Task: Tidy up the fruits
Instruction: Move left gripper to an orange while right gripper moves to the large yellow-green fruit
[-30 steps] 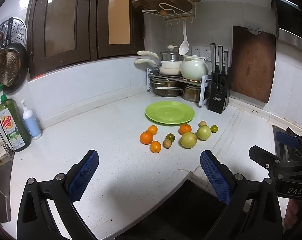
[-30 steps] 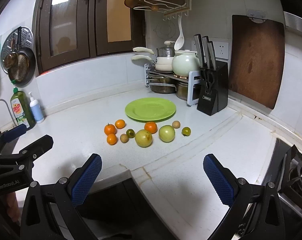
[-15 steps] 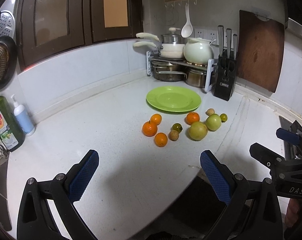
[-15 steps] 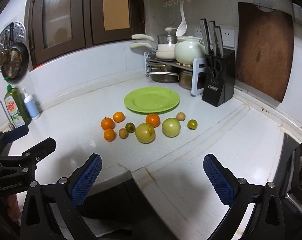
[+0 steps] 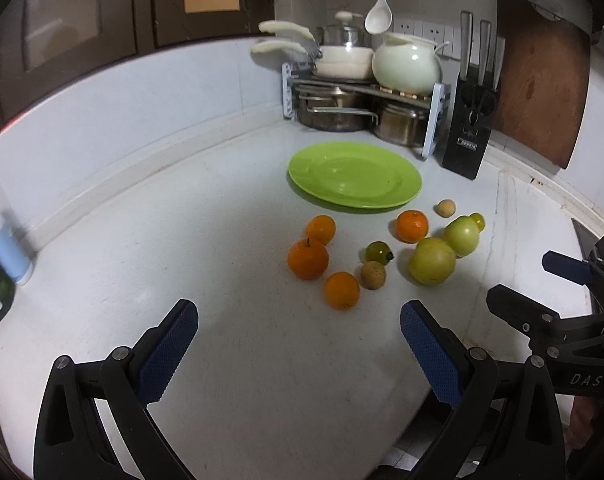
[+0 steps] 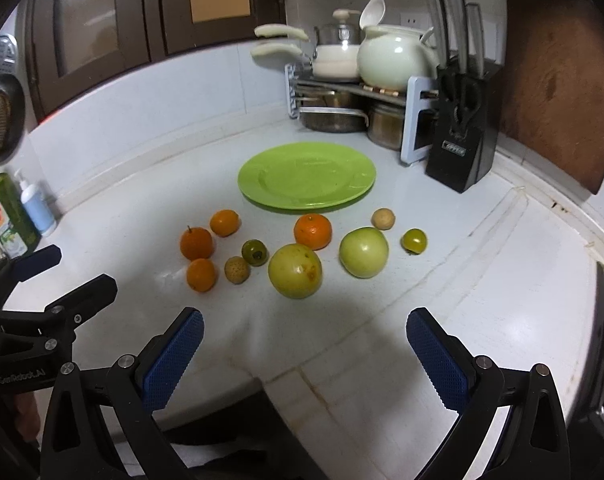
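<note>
Left tongs [image 5: 297, 340] apart | right tongs [image 6: 304, 346] apart | both closer to fruits [image 6: 295, 265] than before | plate [image 6: 306, 176] bare

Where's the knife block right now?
In the right wrist view, the knife block stands at the back right of the counter, between the pot rack and the wooden cutting board.

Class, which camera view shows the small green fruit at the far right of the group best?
The right wrist view: the small green fruit sits fully exposed, apart from its neighbours. In the left wrist view it peeks out behind the green apple.
</note>
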